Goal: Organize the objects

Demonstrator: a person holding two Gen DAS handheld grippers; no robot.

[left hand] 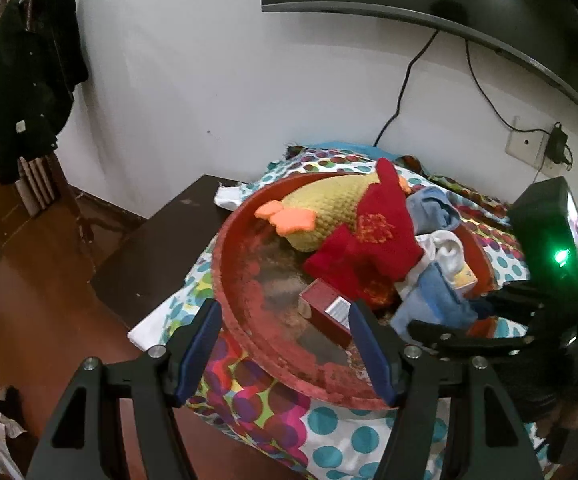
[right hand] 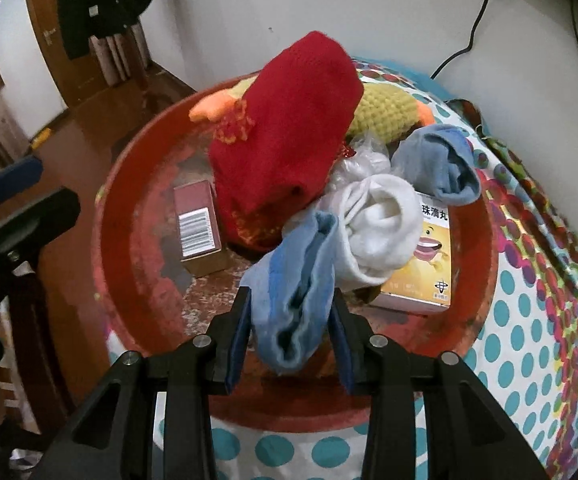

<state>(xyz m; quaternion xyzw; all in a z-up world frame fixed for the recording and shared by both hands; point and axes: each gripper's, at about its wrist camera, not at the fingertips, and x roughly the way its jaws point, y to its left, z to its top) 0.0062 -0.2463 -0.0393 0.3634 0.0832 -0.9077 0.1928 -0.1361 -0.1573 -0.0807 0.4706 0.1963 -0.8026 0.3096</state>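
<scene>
Our right gripper (right hand: pixel 291 332) has its jaws narrow, pinching a blue sock (right hand: pixel 295 280) that hangs between the pads over the near edge of the red basin (right hand: pixel 129 184). Our left gripper (left hand: pixel 285 344) stands wide with nothing between its fingers, which straddle the basin's rim. Inside the basin lie a white sock (right hand: pixel 381 224), another blue sock (right hand: pixel 437 160), a red knit (right hand: pixel 289 128), a yellow toy (right hand: pixel 385 108), a maroon box (right hand: pixel 201 228) and a yellow box (right hand: pixel 429 272). The basin sits on a dotted cloth (right hand: pixel 521 320).
</scene>
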